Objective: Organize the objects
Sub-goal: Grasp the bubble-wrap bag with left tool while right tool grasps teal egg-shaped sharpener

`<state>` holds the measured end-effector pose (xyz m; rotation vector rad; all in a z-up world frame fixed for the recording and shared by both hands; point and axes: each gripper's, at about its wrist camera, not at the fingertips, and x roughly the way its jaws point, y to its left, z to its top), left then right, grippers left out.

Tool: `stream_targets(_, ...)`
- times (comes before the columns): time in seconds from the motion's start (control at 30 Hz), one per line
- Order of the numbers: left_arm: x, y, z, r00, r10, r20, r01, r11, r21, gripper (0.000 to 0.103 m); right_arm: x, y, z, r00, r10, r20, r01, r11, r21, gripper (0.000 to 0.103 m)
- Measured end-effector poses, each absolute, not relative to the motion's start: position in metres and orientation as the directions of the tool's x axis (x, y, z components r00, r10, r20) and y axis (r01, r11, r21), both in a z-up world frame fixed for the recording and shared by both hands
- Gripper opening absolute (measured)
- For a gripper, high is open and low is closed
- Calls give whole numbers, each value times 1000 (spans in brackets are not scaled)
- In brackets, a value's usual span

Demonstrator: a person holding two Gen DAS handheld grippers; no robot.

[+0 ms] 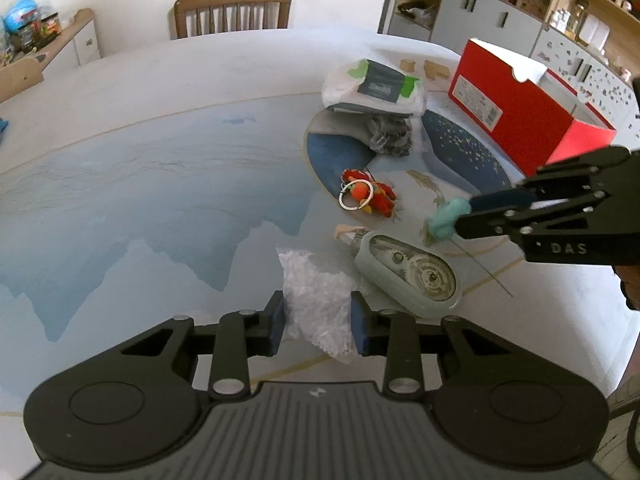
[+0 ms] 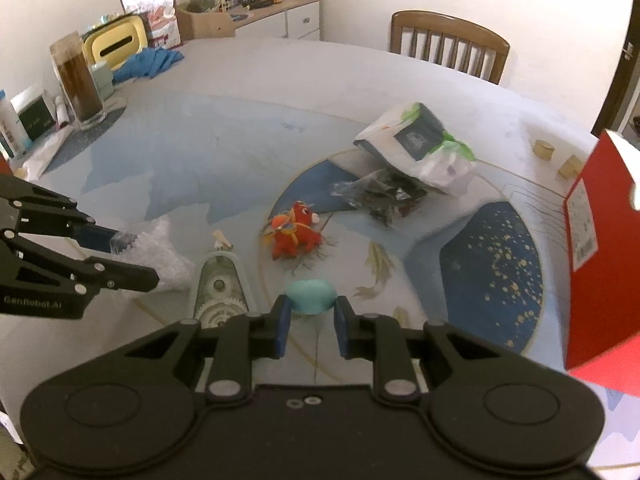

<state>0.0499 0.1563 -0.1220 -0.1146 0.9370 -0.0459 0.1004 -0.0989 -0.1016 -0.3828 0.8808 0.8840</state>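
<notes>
Both grippers loaded at once. Left gripper (image 1: 318,322): jaws narrowed onto a clear plastic bag of white bits (image 1: 316,300), pads pressing its two sides; most of the bag sticks out ahead of the jaws and rests on the surface (image 1: 160,200).

Right gripper (image 2: 310,322): jaws nearly shut on a small teal soft piece (image 2: 310,295), pinched at its near edge so the bulk shows beyond the fingertips.

Just right of the left jaws, touching the bag: grey-green correction-tape dispenser (image 1: 408,276). Farther ahead: red plush keychain (image 1: 370,196), dark crumpled bag (image 1: 390,136), white wrapped packet (image 1: 374,86).

Open red box (image 1: 532,120) stands far right of the jaws; judged the likely destination, so both grips appear set for carrying there.
</notes>
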Motion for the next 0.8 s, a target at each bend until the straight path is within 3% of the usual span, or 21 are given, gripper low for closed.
stream_targets(0.07, 49, 157, -118, 596, -91, -798, -20, 992, -128, 33, 100, -104, -100, 329, 507, -797, -796, 603, 55, 19)
stream_targets(0.13, 48, 157, -114, 604, -93, -791, -23, 991, -134, 33, 100, -109, -99, 321, 505, -801, -794, 605, 63, 8)
stream_targets(0.37, 49, 153, -114, 606, -88, -791, -34, 990, -137, 33, 99, -122, -104, 299, 492, -818, -788, 611, 79, 10)
stream_targets(0.57, 49, 152, -112, 603, -85, -793, -54, 988, -146, 33, 114, -122, -104, 348, 474, -809, -755, 653, 58, 25)
stream_targets(0.73, 46, 155, -112, 600, -77, -796, -75, 986, -152, 33, 131, -119, -108, 381, 460, -802, -728, 684, 46, 54)
stream_targets(0.8, 44, 157, -112, 597, -74, -799, -84, 985, -154, 33, 136, -117, -110, 379, 461, -802, -724, 688, 53, 56)
